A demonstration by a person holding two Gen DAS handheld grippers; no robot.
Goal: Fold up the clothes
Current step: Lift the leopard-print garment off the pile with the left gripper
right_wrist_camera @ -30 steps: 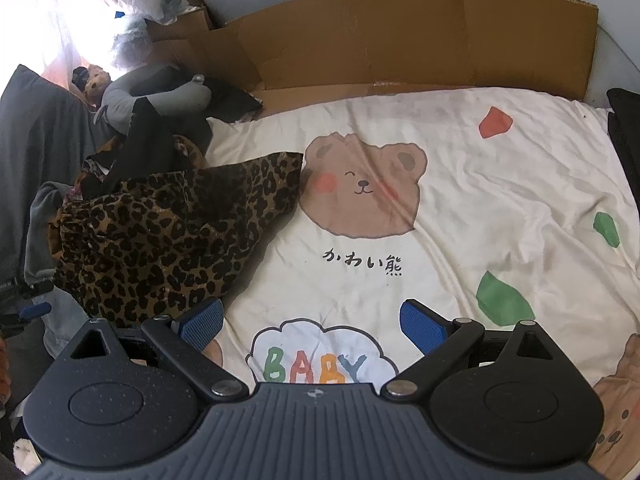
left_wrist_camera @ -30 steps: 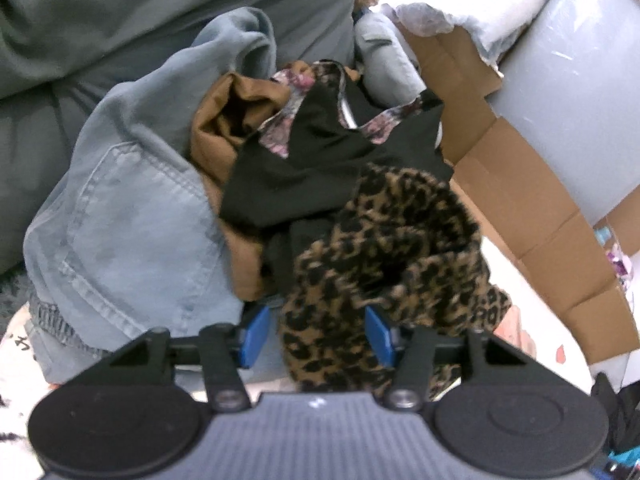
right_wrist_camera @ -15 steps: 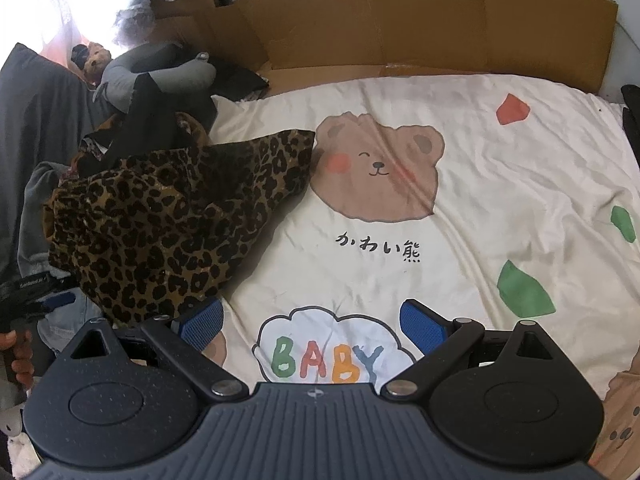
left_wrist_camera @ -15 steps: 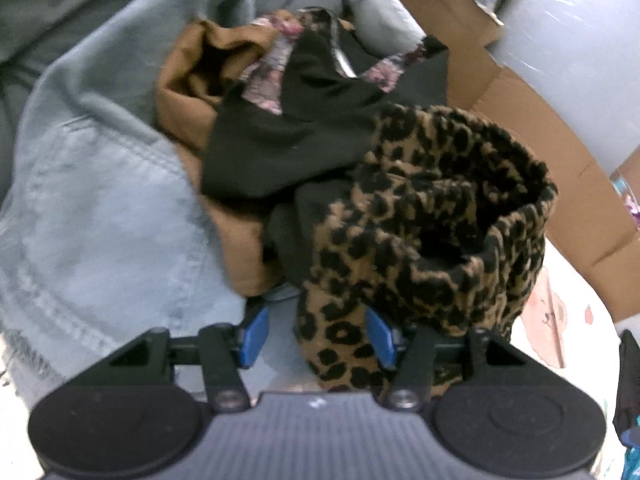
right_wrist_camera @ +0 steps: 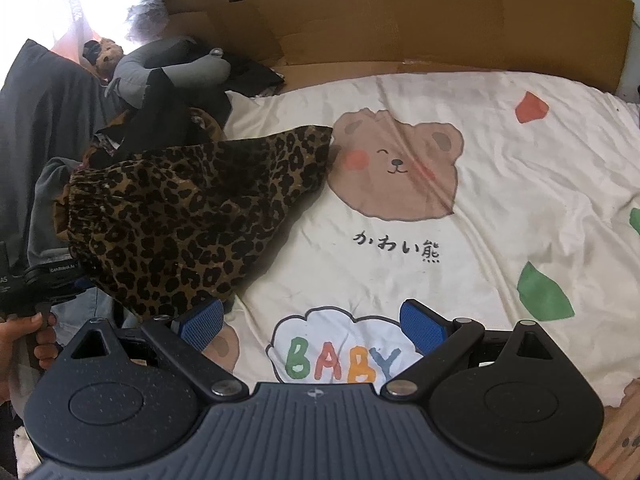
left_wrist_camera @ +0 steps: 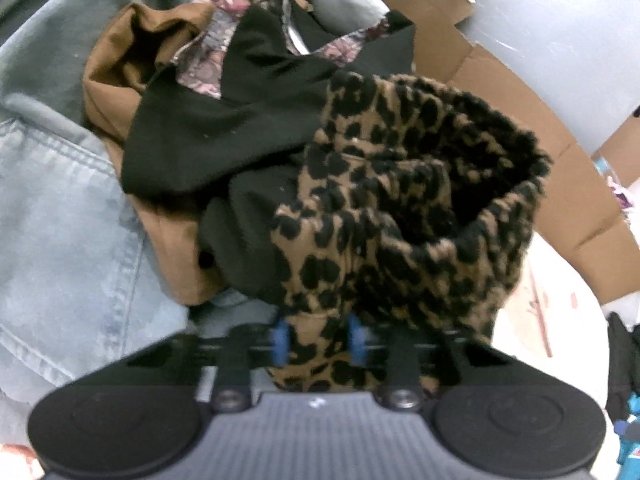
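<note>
A leopard-print garment lies on top of a clothes pile, and its near edge runs between the blue pads of my left gripper. The jaws are closing and the pads press on that fabric. The right wrist view shows the same leopard-print garment spread from the pile onto the bear-print sheet. There my left gripper sits at its left edge, held by a hand. My right gripper hovers open over the sheet's "BABY" print, with nothing between its fingers.
The pile also holds light blue jeans, a brown garment and a black garment. Cardboard walls line the far side of the sheet. A grey neck pillow lies behind the pile.
My left gripper has dropped closer onto the leopard garment's edge and its jaws have narrowed from wide to pinching the fabric. The right gripper's view shifted only slightly.
</note>
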